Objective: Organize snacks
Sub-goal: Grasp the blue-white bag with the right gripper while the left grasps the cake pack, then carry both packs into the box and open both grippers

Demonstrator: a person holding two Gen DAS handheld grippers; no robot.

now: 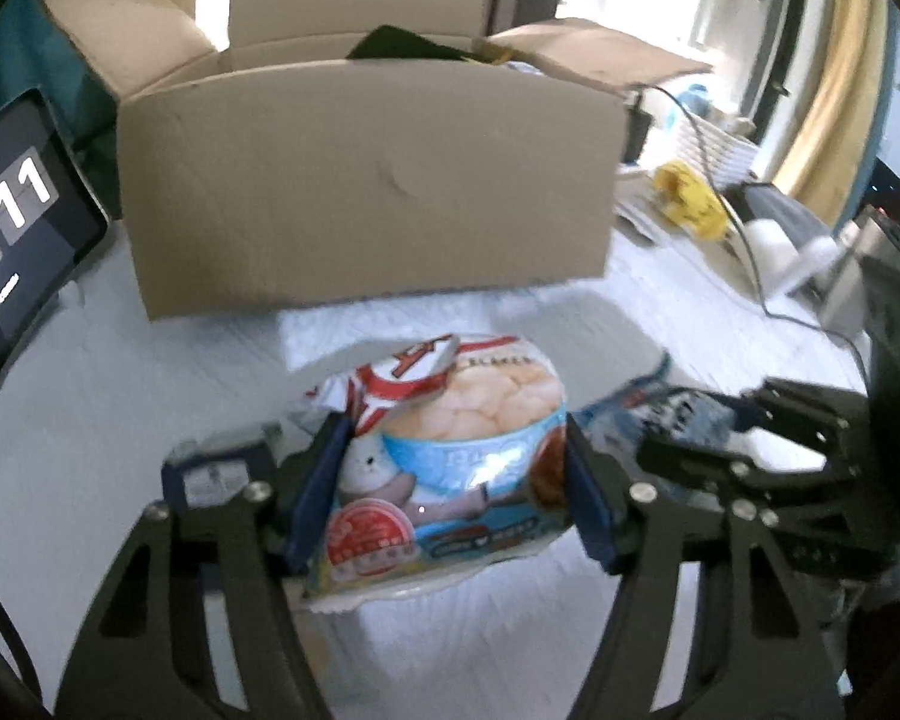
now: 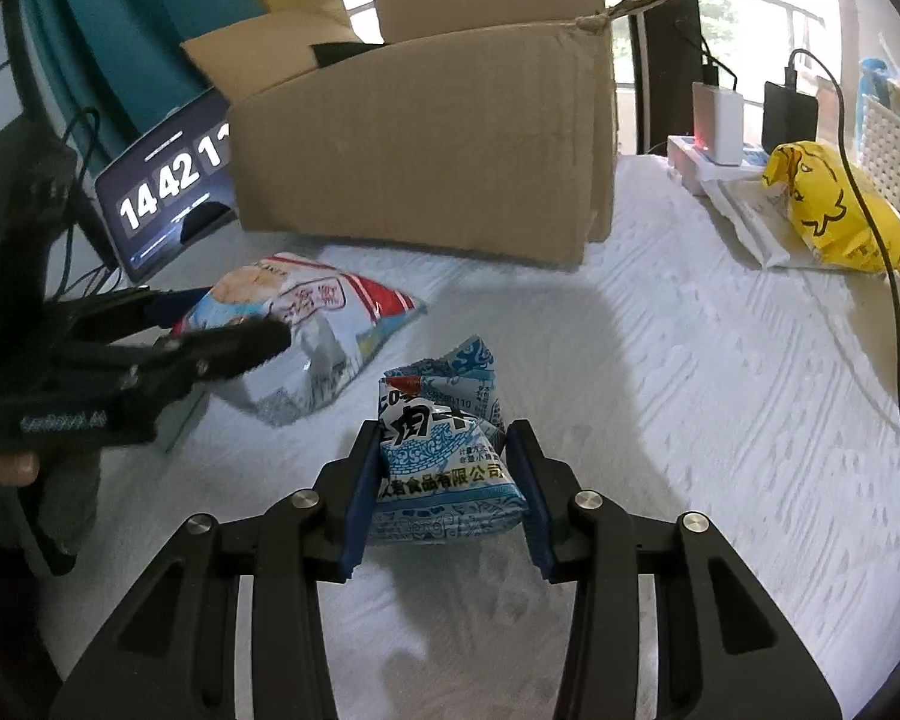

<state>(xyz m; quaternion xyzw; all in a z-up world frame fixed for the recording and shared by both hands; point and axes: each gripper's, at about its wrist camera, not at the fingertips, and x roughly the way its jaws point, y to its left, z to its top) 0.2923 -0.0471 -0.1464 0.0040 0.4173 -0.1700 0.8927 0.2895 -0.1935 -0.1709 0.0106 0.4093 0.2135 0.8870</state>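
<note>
- Left gripper [image 1: 450,480] has its blue pads pressed on both sides of a puffy snack bag [image 1: 444,456], clamped around the bag's lower half. In the right wrist view the bag's far end dips toward the white cloth [image 2: 690,360], so whether it's fully lifted can't be told.
- Right gripper [image 2: 444,480] is clamped on a small blue-and-white packet [image 2: 444,438], pads squeezing its sides. The packet sits nr the middle of the cloth, toward the front edge.
- Open cardboard box [image 1: 366,180] stands at the back of the cloth, flaps up, something dark poking over its rim. Likely the drop-off for both snacks.
- Doing the step well, as a judgement: lift each item clear of the cloth before heading back; both must go over the box's tall front wall, not into it. Puffy bag is air-filled and slick, so keep the squeeze moderate, enough to stop slipping w/o bursting it. Send one hand in at a time, since the two grippers work just beside each other and the box mouth is narrow.
- Risk: the bag's loose end could snag the front wall or a side flap.
- Writing: tablet [image 2: 168,192] at the cloth's left edge shows clock digits "14 42 1…". Packet carries Chinese text incl. "食品有限公司" and large black characters. Bag has a red-and-white banner, a bowl pic and a round red badge; letters too blurred to read. Left gripper's body bears small print, not legible.
- Yellow bag [image 2: 834,210] w/ a duck drawing lies at the right edge, beside chargers and cables.
</note>
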